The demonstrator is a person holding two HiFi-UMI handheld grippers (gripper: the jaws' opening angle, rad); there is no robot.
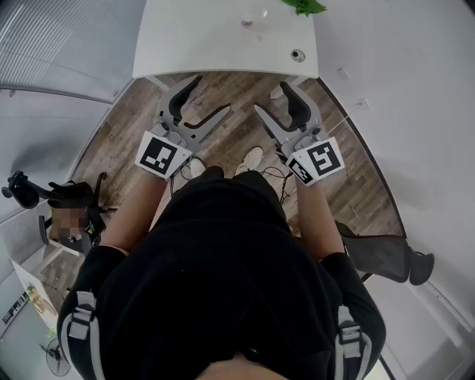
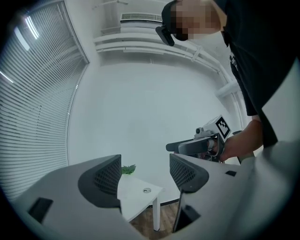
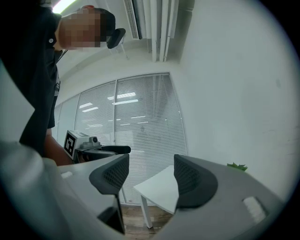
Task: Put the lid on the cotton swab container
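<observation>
Head view: left gripper and right gripper both spread wide, empty, well short of the white counter. By the counter's near right corner, a small round lid, probably; container farther back. Likely light, stiff, slippery plastic: pinch across the rim.

Two grippers show: the left gripper and the right gripper, carrying two marker cubes between them. There is one white table, with one green plant, one round fitting and one pinkish item too small to identify. Two pale shoes and one dark chair complete the count.
</observation>
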